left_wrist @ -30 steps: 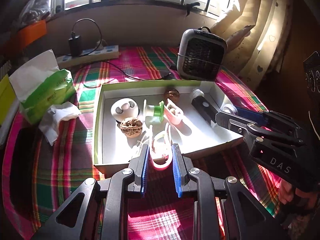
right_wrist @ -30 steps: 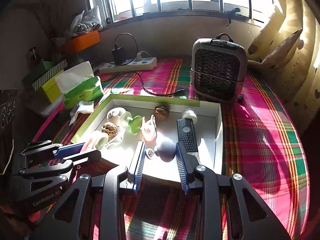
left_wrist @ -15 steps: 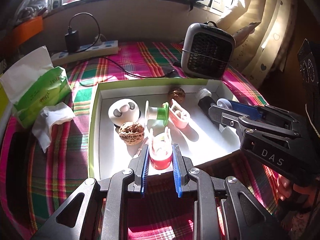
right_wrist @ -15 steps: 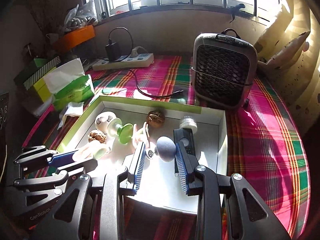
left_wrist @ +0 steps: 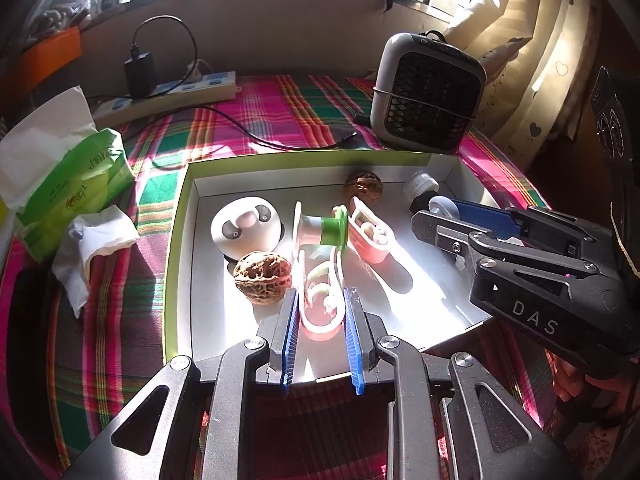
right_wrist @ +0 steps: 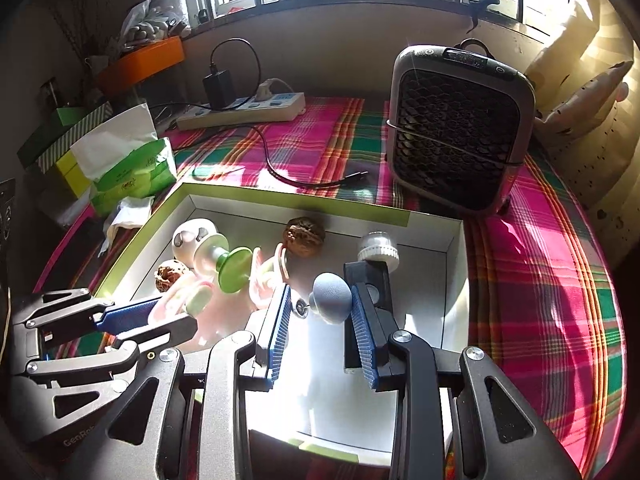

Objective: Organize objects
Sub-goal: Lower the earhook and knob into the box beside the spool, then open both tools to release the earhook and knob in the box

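Shallow white cardboard box with green rim [left_wrist: 176, 240], open top, on a worktop under pink, green and orange plaid cloth [right_wrist: 540, 264].

Left gripper [left_wrist: 319, 316]: blue ribbed fingers [left_wrist: 290, 320] clamped on a pink-and-white plastic clip [left_wrist: 320, 300], glossy, looped; long axis runs away from the camera toward the far wall, over the near part of the box.

Right gripper [right_wrist: 318, 304]: fingers clamped on a small grey rounded object with fabric-like texture [right_wrist: 331, 298], held over the box middle, a small metal ring beside it at left.

In the box:
- two brown wrinkled walnuts, one near left [left_wrist: 262, 276], one far [left_wrist: 363, 187]
- round white plastic case with grey spots [left_wrist: 245, 228], far left
- green-and-white spool [left_wrist: 320, 229], axis lying left to right
- second pink clip [left_wrist: 368, 236], tilted
- black rectangular bar with white ridged cap [right_wrist: 368, 276], right side, long axis near to far

Outside the box: grey mesh-fronted fan heater [right_wrist: 460, 128] far right; white power strip [right_wrist: 240, 110] far; green tissue pack [left_wrist: 76, 184] left
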A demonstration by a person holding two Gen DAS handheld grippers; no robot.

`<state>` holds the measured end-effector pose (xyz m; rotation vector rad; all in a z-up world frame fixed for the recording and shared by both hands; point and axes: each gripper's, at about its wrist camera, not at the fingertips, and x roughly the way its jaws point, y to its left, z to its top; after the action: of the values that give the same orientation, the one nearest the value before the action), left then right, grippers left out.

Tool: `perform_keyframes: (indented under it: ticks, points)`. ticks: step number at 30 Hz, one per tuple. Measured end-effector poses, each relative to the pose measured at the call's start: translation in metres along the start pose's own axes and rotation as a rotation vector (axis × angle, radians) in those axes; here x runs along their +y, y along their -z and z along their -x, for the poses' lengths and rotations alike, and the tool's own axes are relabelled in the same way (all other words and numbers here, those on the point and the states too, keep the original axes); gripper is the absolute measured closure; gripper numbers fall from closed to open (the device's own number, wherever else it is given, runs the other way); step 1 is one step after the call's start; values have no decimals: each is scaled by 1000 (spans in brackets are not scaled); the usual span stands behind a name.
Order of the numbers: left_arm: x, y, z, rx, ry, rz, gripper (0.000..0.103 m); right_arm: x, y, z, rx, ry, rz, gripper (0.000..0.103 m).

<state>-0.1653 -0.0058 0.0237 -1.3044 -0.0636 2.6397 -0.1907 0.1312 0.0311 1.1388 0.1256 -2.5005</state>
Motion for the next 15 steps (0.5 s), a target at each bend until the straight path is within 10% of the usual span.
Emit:
perform_keyframes:
  ticks: [15]
  points:
    - [-1,-1,-4,-7,-12,-16,83,16,0,-7,-8,58,118,71]
